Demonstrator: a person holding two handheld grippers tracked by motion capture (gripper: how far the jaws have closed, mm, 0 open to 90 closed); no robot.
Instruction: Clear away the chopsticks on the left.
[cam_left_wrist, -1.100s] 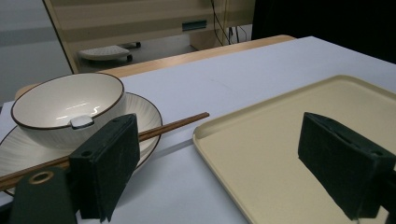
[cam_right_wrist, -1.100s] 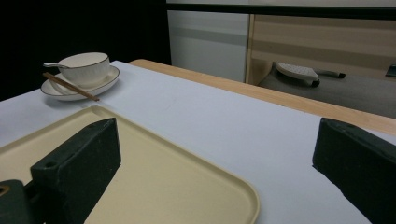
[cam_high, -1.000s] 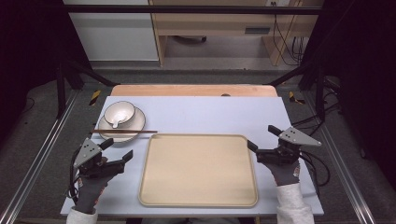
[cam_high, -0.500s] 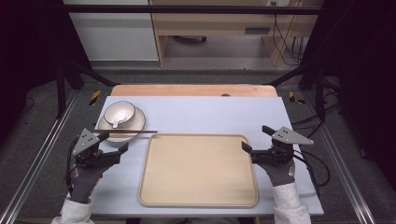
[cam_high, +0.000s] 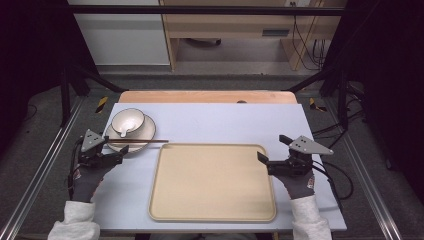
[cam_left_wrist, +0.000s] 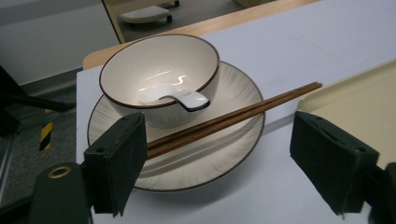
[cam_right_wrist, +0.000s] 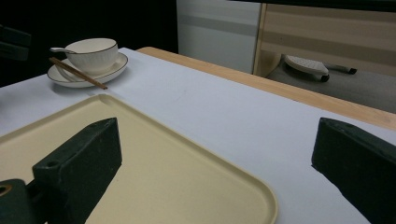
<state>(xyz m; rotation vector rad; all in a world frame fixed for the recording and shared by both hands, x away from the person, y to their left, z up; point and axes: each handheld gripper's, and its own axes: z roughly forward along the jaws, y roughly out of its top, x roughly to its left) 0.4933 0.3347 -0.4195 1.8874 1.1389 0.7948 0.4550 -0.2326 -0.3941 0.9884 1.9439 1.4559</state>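
A cream bowl (cam_high: 127, 121) (cam_left_wrist: 159, 77) (cam_right_wrist: 92, 53) with a white spoon (cam_left_wrist: 175, 97) in it stands on a ribbed plate (cam_high: 148, 129) (cam_left_wrist: 224, 144) (cam_right_wrist: 79, 78) at the table's left. A pair of brown chopsticks (cam_high: 145, 141) (cam_left_wrist: 233, 117) (cam_right_wrist: 77, 73) lies across the plate's near rim, tips toward the beige tray (cam_high: 212, 182) (cam_right_wrist: 154, 177). My left gripper (cam_high: 114, 153) (cam_left_wrist: 224, 172) is open just in front of the plate, its jaws either side of the chopsticks' thick end. My right gripper (cam_high: 272, 153) (cam_right_wrist: 219, 168) is open over the tray's right edge, holding nothing.
The tray lies in the middle of a pale blue table mat (cam_high: 225, 125) with a wooden table edge (cam_high: 210, 96) behind. Metal rails (cam_high: 40, 175) run along both sides, and a cabinet and desk legs stand on the floor beyond.
Both grippers have moved forward, away from the person. The left one has drawn up to the plate and chopsticks; the right one now reaches the tray's right edge.
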